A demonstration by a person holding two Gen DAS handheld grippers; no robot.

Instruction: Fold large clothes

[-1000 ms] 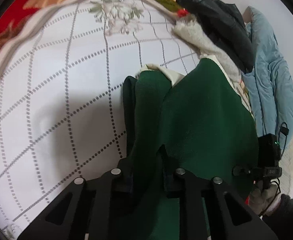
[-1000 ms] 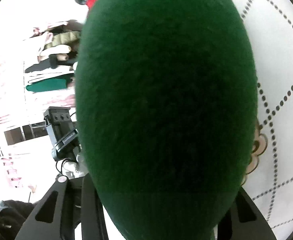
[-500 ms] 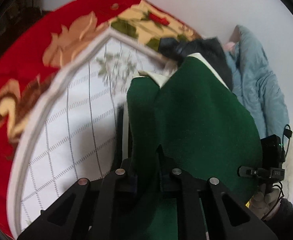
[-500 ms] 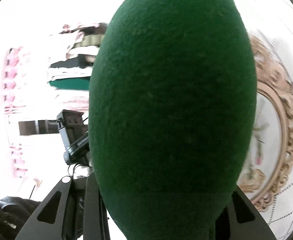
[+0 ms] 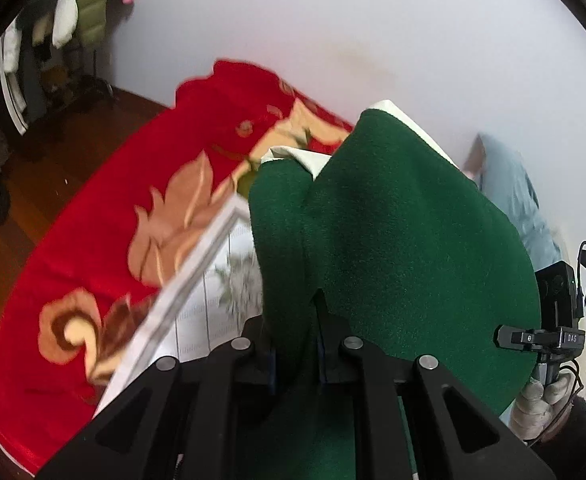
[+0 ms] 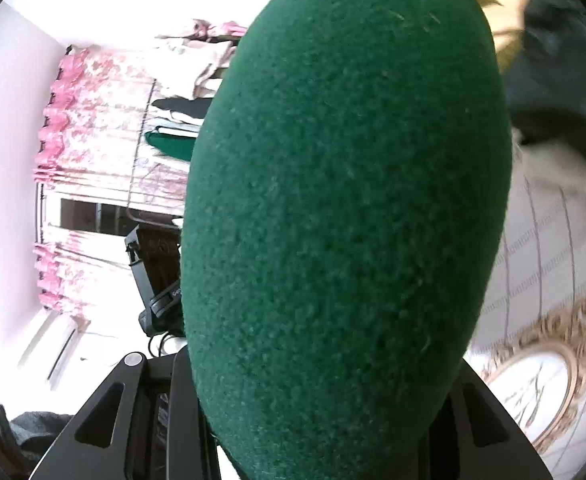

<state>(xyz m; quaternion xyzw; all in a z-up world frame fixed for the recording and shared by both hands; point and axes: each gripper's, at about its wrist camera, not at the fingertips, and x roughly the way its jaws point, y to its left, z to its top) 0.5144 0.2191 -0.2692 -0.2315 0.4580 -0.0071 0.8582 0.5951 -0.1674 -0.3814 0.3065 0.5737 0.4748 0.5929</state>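
Note:
A dark green fleece garment [image 5: 405, 248] with a cream lining [image 5: 305, 158] hangs lifted above the bed. My left gripper [image 5: 295, 344] is shut on a fold of its edge, and the cloth drapes off to the right. In the right wrist view the same green garment [image 6: 345, 208] bulges up and fills most of the picture. My right gripper [image 6: 325, 392] is shut on it, with its fingertips hidden under the cloth. The right gripper's body [image 5: 553, 320] and a gloved hand [image 5: 541, 404] show at the right edge of the left wrist view.
Below lie a white sheet with a dotted grid [image 5: 213, 312] and a red floral blanket [image 5: 105, 240]. A light blue quilted jacket [image 5: 521, 200] lies against the wall. Hung clothes [image 5: 73, 8] stand over a wooden floor [image 5: 53, 152]. Pink curtains [image 6: 77, 128] and a dark garment [image 6: 565, 80] are visible.
Both grippers have risen with the green garment. The bed has dropped away, so the red blanket, floor and wall now show. The right view has rolled.

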